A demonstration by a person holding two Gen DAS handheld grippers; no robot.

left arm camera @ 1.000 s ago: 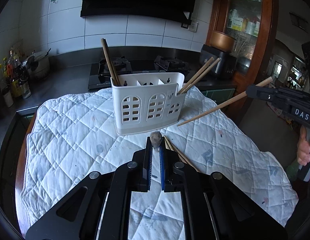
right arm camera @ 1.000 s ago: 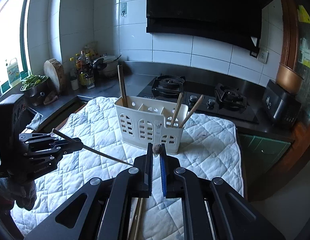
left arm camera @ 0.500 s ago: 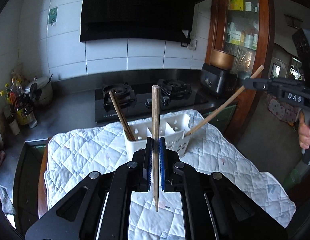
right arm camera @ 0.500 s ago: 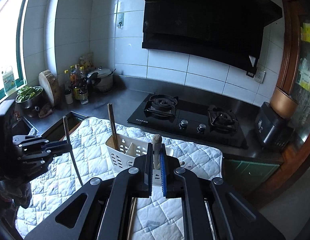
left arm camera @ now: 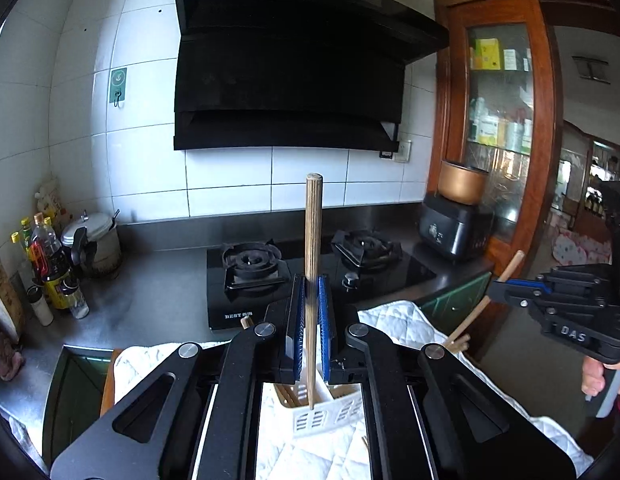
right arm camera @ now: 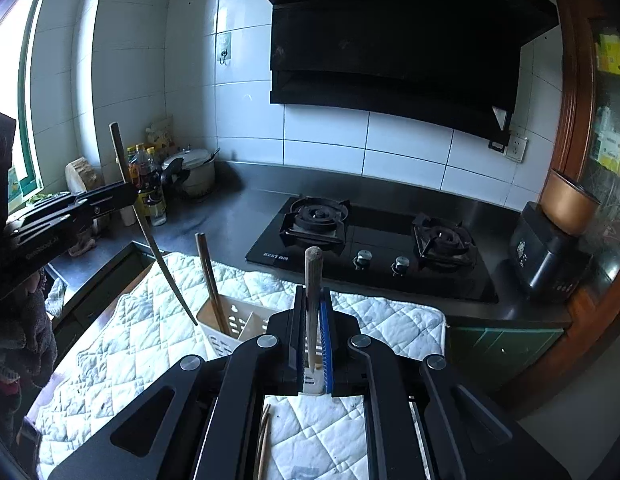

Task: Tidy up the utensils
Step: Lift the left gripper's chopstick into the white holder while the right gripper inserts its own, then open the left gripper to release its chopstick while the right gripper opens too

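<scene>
My left gripper [left arm camera: 311, 285] is shut on a wooden chopstick [left arm camera: 313, 232] that stands upright, its lower tip over the white slotted utensil holder [left arm camera: 321, 416]. My right gripper [right arm camera: 311, 293] is shut on a second chopstick [right arm camera: 311, 272], also upright, with its tip above the holder [right arm camera: 230, 320]. In the left wrist view the right gripper [left arm camera: 505, 290] shows at the right with its chopstick [left arm camera: 509, 270] slanting down. The right wrist view has the left gripper [right arm camera: 124, 196] at the left with its dark chopstick [right arm camera: 150, 236]. One chopstick [right arm camera: 210, 276] leans in the holder's left compartment.
The holder stands on a white quilted cloth [right arm camera: 122, 344]; loose chopsticks [right arm camera: 264, 432] lie on it near me. Behind are a black gas stove [right arm camera: 369, 248], bottles [left arm camera: 50, 268] and a pot [left arm camera: 98, 240] at the left, and a rice cooker [left arm camera: 453, 232] at the right.
Both grippers have risen with their chopsticks, so the holder now sits low in both views. Each chopstick went from pointing ahead to standing upright in its gripper's view.
</scene>
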